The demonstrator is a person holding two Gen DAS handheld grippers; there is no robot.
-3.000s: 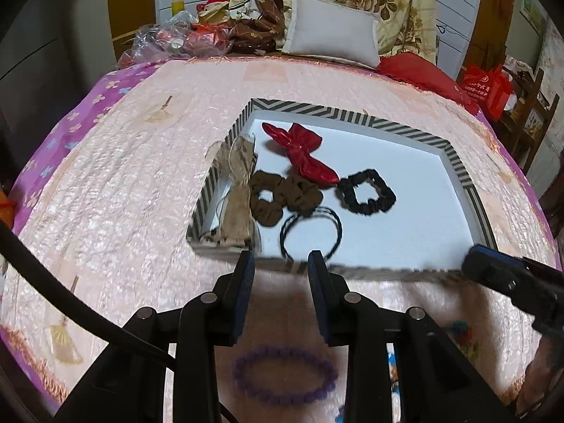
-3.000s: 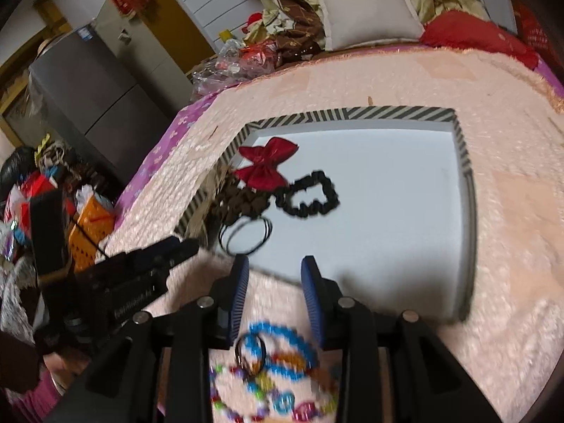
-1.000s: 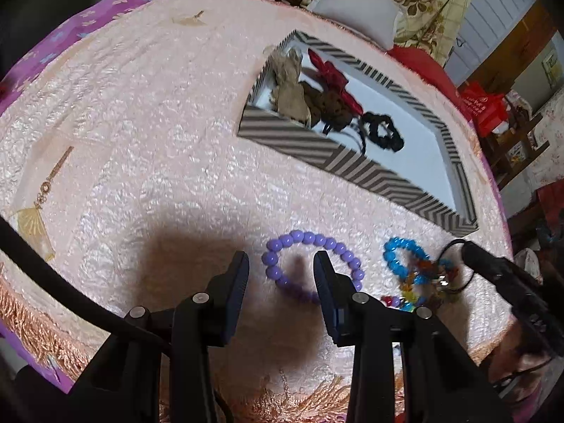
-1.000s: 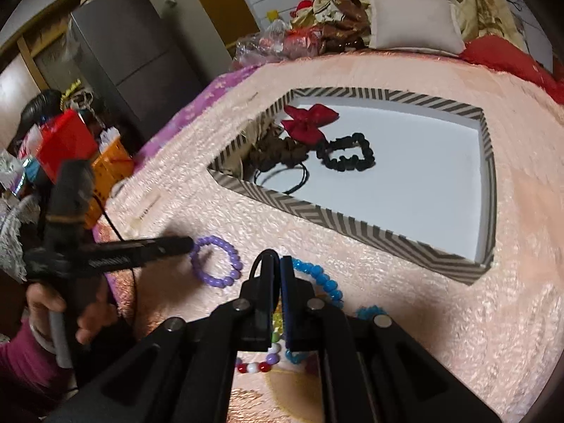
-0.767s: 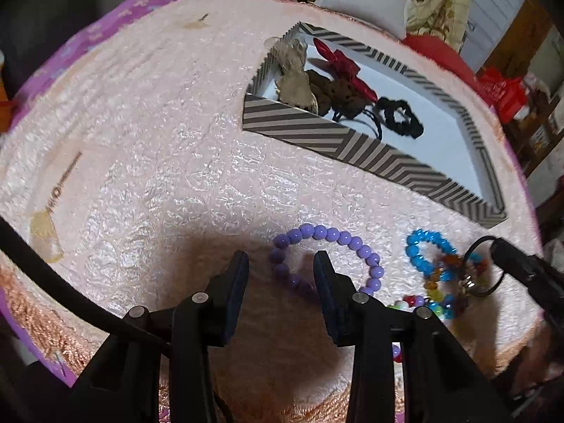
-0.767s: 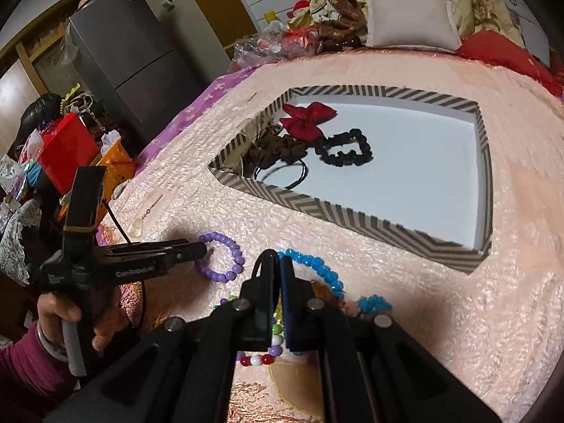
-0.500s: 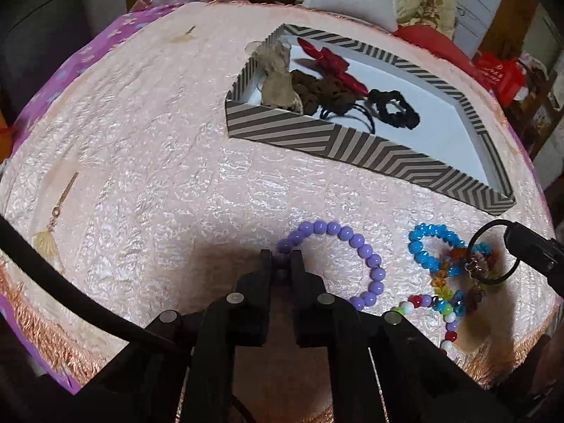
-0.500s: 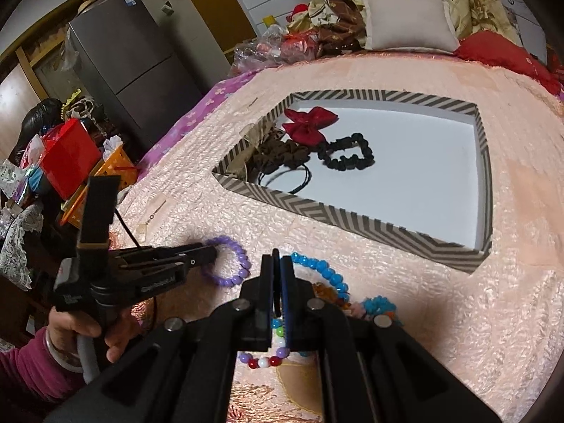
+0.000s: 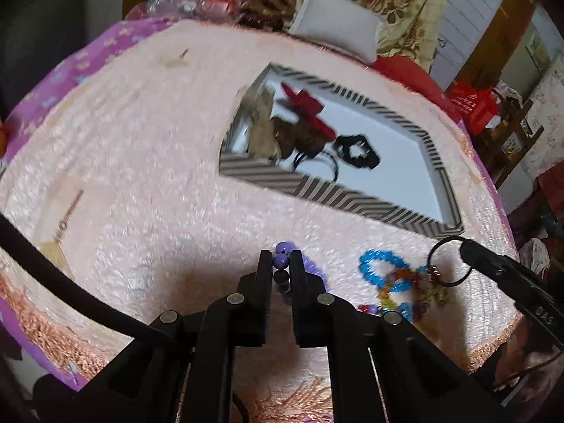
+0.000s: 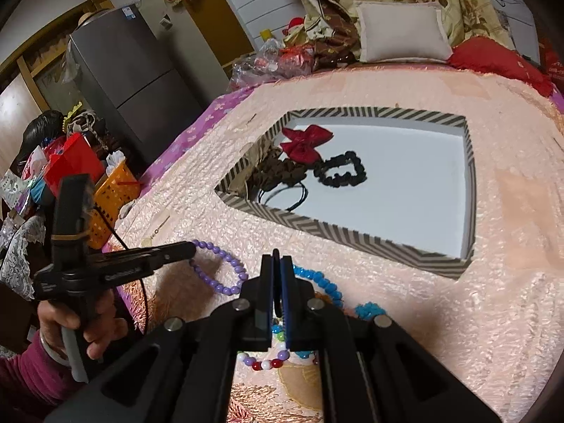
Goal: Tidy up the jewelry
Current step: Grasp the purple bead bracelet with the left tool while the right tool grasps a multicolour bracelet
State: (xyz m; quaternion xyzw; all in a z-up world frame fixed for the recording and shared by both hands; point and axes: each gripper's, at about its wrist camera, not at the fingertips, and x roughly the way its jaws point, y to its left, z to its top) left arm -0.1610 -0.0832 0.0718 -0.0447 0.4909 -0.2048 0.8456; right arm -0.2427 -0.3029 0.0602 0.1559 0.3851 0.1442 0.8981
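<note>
My left gripper is shut on the purple bead bracelet, which also shows in the right wrist view trailing on the pink bedspread. My right gripper is shut on a thin black ring, with a charm hanging from it, above the blue bead bracelet and the colourful bead pile. The striped box holds a red bow, a black scrunchie, a brown scrunchie and a black hair tie.
A white pillow and red cushion lie at the bed's far end. A grey fridge and an orange basket stand left of the bed. The bed's fringed front edge is close below the grippers.
My left gripper has closed on the purple bracelet and begun lifting one side of it. My right gripper stays shut on the black ring, raised slightly.
</note>
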